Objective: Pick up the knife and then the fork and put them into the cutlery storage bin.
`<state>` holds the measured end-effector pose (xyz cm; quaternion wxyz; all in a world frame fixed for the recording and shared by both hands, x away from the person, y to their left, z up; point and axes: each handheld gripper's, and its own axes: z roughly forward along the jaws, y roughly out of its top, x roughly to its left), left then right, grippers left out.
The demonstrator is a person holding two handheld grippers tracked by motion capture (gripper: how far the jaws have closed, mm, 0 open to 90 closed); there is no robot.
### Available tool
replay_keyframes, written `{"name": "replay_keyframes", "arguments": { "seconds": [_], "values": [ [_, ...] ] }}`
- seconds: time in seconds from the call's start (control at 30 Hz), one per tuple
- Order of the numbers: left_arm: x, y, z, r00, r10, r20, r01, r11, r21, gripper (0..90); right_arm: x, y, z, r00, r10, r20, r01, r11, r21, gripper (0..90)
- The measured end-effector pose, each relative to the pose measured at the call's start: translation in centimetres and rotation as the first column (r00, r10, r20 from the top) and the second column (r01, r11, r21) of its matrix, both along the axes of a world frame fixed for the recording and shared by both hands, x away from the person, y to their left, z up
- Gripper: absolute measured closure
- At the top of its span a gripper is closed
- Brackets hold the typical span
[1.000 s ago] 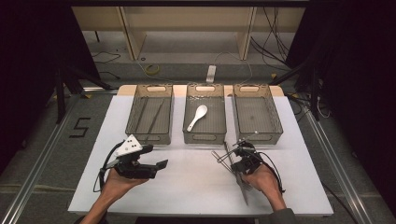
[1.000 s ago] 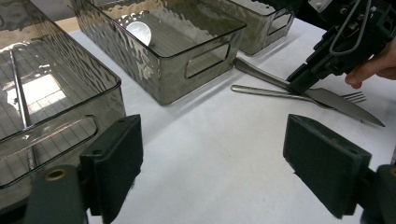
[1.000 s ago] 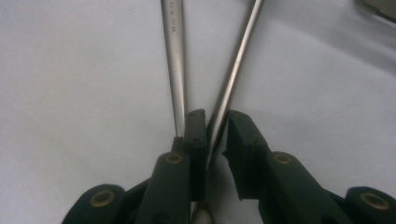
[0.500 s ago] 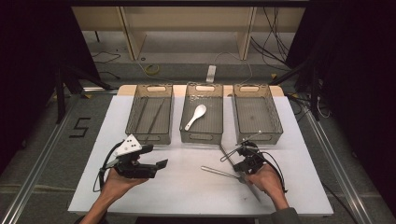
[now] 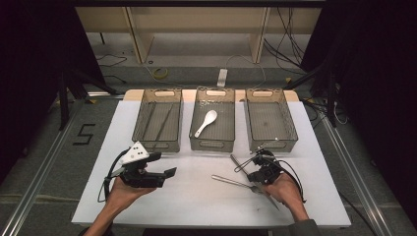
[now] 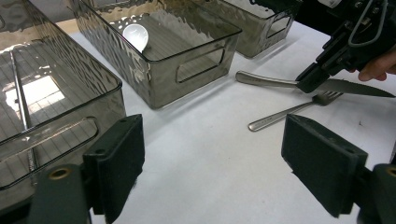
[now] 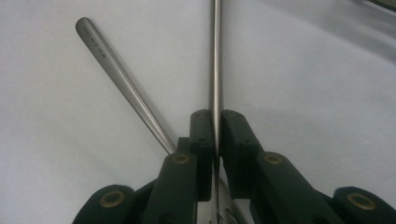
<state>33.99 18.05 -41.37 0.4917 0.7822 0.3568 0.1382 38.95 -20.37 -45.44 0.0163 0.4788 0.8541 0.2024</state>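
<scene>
Two black padded jaws of the left gripper (image 6: 212, 179) are standing wide apart over the white table (image 6: 201, 154), with nothing between them. Ahead, the right gripper (image 6: 312, 83) is clamping a silver table knife (image 6: 280, 82) at its middle, just above a silver metal fork (image 6: 285, 113). A white ceramic spoon (image 6: 136, 35) is lying inside the smoky clear plastic bin (image 6: 187, 56).
</scene>
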Motion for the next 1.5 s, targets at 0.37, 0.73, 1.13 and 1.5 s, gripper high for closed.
{"name": "replay_keyframes", "arguments": {
  "seconds": [0.37, 0.73, 1.13, 1.5],
  "values": [
    [0.0, 0.1, 0.1, 1.0, -0.001, 0.002, 0.001, 1.0, 0.003, 21.4, -0.2, -0.6, 0.6, 0.9999, -0.009, 0.014, 0.008, 1.0, 0.029, 83.7],
    [0.0, 0.2, 0.1, 1.0, 0.005, -0.003, -0.005, 1.0, -0.008, 21.5, -0.4, -2.4, 2.6, 0.9976, -0.04, 0.057, 0.036, 0.996, 0.084, 83.7],
    [0.0, 0.6, 0.3, 0.9995, 0.024, 0.02, -0.022, 0.9976, -0.066, 19.5, -0.5, -3.8, 5.9, 0.9879, -0.064, 0.142, 0.046, 0.991, 0.122, 83.7],
    [-0.2, 0.8, 0.6, 0.9982, 0.025, 0.055, -0.02, 0.9953, -0.094, 16.6, 2.4, -5.6, 7.9, 0.974, -0.131, 0.185, 0.107, 0.986, 0.131, 83.7]
  ]
}}
